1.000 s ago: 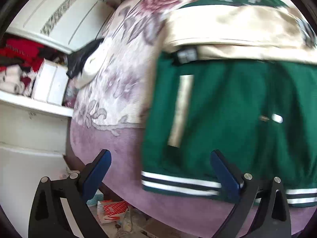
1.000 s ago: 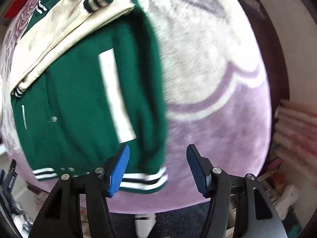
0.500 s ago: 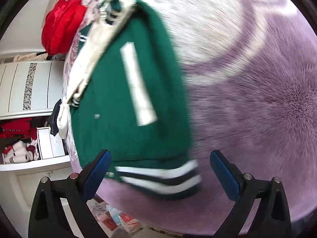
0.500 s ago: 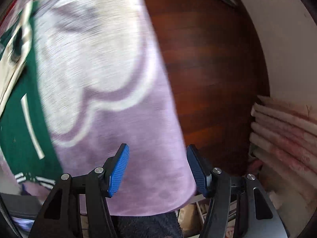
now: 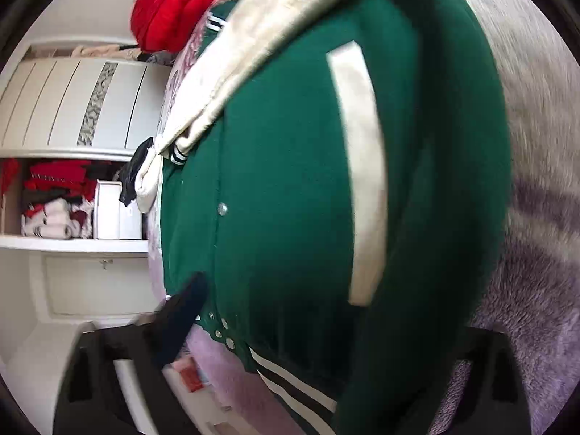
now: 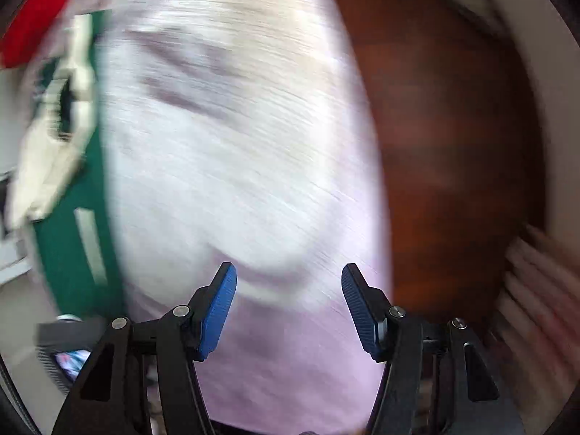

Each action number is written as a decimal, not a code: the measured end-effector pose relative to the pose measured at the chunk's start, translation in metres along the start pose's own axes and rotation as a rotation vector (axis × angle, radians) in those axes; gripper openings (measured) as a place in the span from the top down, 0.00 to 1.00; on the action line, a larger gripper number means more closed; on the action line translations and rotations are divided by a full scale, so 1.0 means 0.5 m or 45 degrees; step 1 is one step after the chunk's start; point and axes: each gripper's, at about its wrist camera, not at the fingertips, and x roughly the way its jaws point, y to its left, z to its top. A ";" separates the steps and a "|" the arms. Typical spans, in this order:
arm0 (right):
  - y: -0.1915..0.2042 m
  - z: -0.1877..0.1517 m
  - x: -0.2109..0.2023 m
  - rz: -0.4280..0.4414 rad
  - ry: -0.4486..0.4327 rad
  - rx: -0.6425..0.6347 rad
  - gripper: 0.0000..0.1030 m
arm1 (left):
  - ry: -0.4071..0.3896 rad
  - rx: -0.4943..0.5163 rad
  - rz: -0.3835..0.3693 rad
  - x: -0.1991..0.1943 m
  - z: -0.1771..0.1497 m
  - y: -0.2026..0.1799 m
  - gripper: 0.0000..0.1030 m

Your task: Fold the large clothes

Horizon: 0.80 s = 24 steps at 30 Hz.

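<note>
On the purple bedspread (image 5: 536,326) lies a green jacket (image 5: 290,188) (cream sleeves already folded across), with further folding left; the left gripper (image 5: 326,359) is closing around its striped hem, while the right gripper (image 6: 289,304) hovers spread and empty.

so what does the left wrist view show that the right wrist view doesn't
Only the left wrist view: the shelf with folded clothes, the white cabinet, the jacket's snaps and striped hem, and the left tongs closing with the hem between them.

Only the right wrist view: the wood floor, and the right tongs, open over the blanket with nothing between them.

Both: the green jacket with its cream sleeve, the purple blanket and the red garment.
</note>
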 end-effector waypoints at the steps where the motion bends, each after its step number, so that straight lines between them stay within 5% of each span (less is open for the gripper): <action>1: 0.024 0.027 0.012 0.086 0.009 -0.031 0.29 | -0.008 -0.027 -0.058 -0.009 0.002 0.021 0.59; 2: 0.057 0.064 0.028 0.210 0.030 -0.066 0.23 | -0.022 -0.038 -0.078 -0.024 0.001 0.030 0.76; 3: 0.092 0.103 0.044 0.349 0.049 -0.098 0.17 | -0.045 -0.046 -0.085 -0.036 0.002 0.042 0.83; 6: 0.186 0.211 0.077 0.635 0.079 -0.149 0.15 | -0.070 -0.074 -0.125 -0.063 0.001 0.070 0.86; 11: 0.312 0.365 0.153 0.872 0.163 -0.108 0.08 | -0.074 -0.122 -0.171 -0.058 0.015 0.109 0.87; 13: 0.333 0.390 0.210 0.852 0.256 -0.057 0.08 | -0.074 -0.139 -0.194 -0.046 0.018 0.125 0.87; 15: 0.352 0.400 0.234 0.815 0.235 -0.008 0.12 | -0.073 -0.161 -0.230 -0.048 0.020 0.129 0.87; 16: 0.369 0.401 0.226 0.806 0.206 -0.018 0.44 | -0.073 -0.177 -0.254 -0.044 0.020 0.139 0.87; 19: 0.428 0.388 0.196 0.665 0.142 -0.069 0.77 | -0.087 -0.219 -0.345 -0.046 0.015 0.169 0.87; 24: 0.543 0.353 0.085 0.522 0.028 -0.088 0.85 | -0.093 -0.324 -0.557 -0.029 -0.015 0.306 0.87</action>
